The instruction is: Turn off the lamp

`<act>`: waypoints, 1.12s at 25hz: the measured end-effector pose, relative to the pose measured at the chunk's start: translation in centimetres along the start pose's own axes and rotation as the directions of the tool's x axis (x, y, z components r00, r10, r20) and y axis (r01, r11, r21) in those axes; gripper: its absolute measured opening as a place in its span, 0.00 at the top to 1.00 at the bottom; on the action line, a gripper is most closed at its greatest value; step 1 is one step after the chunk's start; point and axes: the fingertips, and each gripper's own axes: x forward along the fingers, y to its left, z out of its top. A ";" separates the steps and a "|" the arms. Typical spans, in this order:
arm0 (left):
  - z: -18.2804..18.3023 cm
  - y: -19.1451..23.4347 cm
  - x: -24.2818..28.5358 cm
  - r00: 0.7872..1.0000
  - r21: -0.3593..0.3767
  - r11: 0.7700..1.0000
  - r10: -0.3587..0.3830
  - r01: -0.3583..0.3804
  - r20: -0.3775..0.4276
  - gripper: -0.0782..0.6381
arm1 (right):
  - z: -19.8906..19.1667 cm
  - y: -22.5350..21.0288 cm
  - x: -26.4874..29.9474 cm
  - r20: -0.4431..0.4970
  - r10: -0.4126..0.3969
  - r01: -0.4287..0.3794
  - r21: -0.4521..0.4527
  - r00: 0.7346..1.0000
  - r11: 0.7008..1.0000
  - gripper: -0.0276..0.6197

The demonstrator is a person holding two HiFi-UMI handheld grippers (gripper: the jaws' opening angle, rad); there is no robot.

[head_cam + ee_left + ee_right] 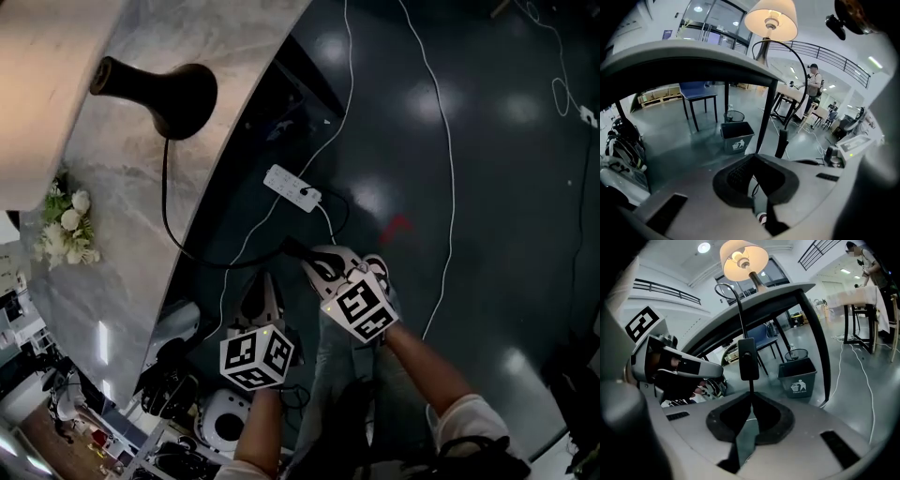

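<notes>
Lamp lit, on table. Left gripper closed, empty, near hanging cord. Switch just above right gripper, which pinches cord. Step: steadying switch. Next, likely: press its button with left tip.

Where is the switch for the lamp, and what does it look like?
Start at the lit lamp on the marble table and follow its black cord over the edge. Partway down hangs the switch, a small black oblong with a button, just above the right gripper pinching the cord. Unlike the white power strip on the floor, it is black and hangs in the air.
</notes>
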 end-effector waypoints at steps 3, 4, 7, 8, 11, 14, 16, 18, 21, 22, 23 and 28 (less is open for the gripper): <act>1.0 -1.3 -1.3 1.000 0.003 1.000 0.000 0.000 -0.019 0.88 | 1.3 1.0 -1.4 -0.001 0.024 -0.024 -0.009 1.000 1.000 0.93; 1.5 -1.8 -1.8 1.000 0.011 1.000 -0.005 0.005 -0.020 0.88 | 1.8 1.3 -1.8 -0.002 0.028 -0.028 -0.016 1.000 0.999 0.93; 2.7 -2.9 -3.0 1.000 0.049 0.999 -0.018 0.019 -0.012 0.88 | 2.7 1.7 -2.6 -0.011 0.034 -0.034 -0.034 0.999 0.999 0.93; 3.1 -3.2 -3.4 1.000 0.059 0.998 -0.025 0.025 -0.009 0.88 | 2.8 1.8 -2.8 -0.015 0.036 -0.037 -0.040 0.999 0.999 0.93; 4.0 -4.3 -4.0 0.998 0.059 0.996 -0.061 0.061 -0.010 0.88 | 3.4 2.0 -3.3 -0.015 0.049 -0.050 -0.051 0.999 0.997 0.93; 4.7 -5.1 -4.0 0.995 0.037 0.994 -0.099 0.100 -0.016 0.88 | 3.9 2.2 -3.5 -0.009 0.068 -0.069 -0.055 0.998 0.996 0.93; 5.1 -5.6 -3.9 0.992 0.031 0.991 -0.126 0.127 -0.017 0.83 | 3.9 2.5 -3.5 -0.013 0.077 -0.078 -0.060 0.997 0.995 0.93; 5.5 -6.0 -3.8 0.989 0.032 0.988 -0.148 0.148 -0.019 0.78 | 3.8 2.6 -3.4 -0.020 0.084 -0.085 -0.066 0.996 0.994 0.93; 5.8 -6.4 -3.3 0.986 0.058 0.985 -0.163 0.164 -0.026 0.75 | 3.6 2.8 -3.2 -0.023 0.090 -0.092 -0.072 0.996 0.993 0.93; 5.8 -6.5 -3.2 0.986 0.070 0.984 -0.165 0.166 -0.029 0.75 | 3.5 2.9 -3.1 -0.022 0.091 -0.093 -0.070 0.996 0.993 0.93; 5.9 -6.6 -3.0 0.985 0.081 0.982 -0.167 0.169 -0.034 0.75 | 3.5 2.9 -3.0 -0.022 0.091 -0.093 -0.066 0.996 0.993 0.93; 6.1 -7.2 -2.5 0.979 0.098 0.974 -0.200 0.204 -0.046 0.74 | 3.3 2.6 -2.8 -0.024 0.093 -0.095 -0.059 0.995 0.994 0.93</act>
